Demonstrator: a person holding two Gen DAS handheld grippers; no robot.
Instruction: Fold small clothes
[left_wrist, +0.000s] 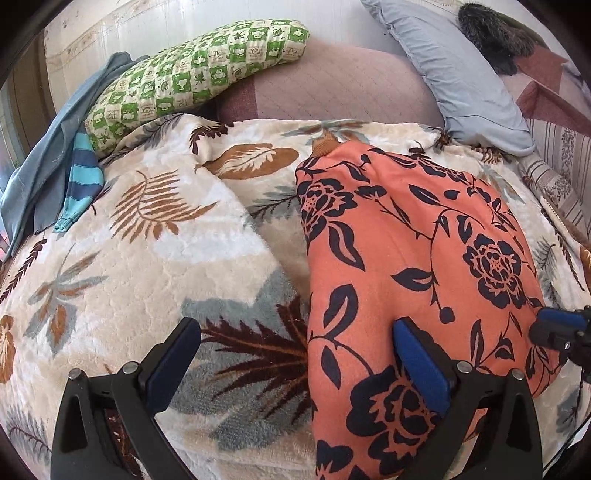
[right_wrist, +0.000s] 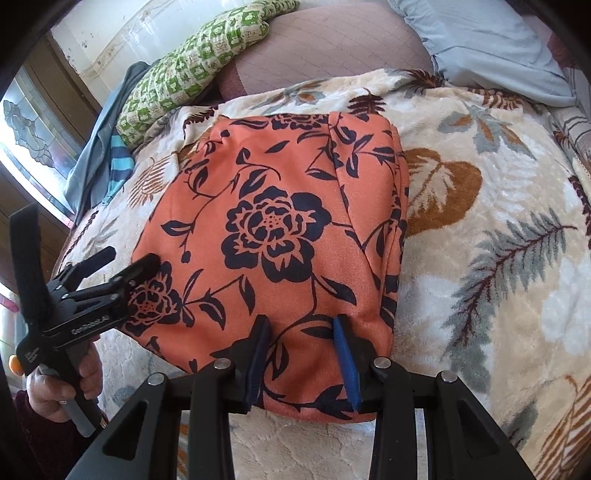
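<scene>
Left claw (right_wrist: 127, 264) gapes beside orange garment (right_wrist: 280, 229); only right view shows hand (right_wrist: 62, 387).

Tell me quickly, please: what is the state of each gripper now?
Left gripper: open wide, holding nothing; one finger lies over the orange floral garment.
Right gripper: partly closed over the garment's near edge; whether it grips cannot be told.

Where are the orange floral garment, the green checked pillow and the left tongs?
orange floral garment (right_wrist: 273, 229), right wrist view, on its big central flower.
green checked pillow (left_wrist: 192, 79), left wrist view, on its middle.
left tongs (left_wrist: 295, 339), left wrist view, midway between the tips.
</scene>
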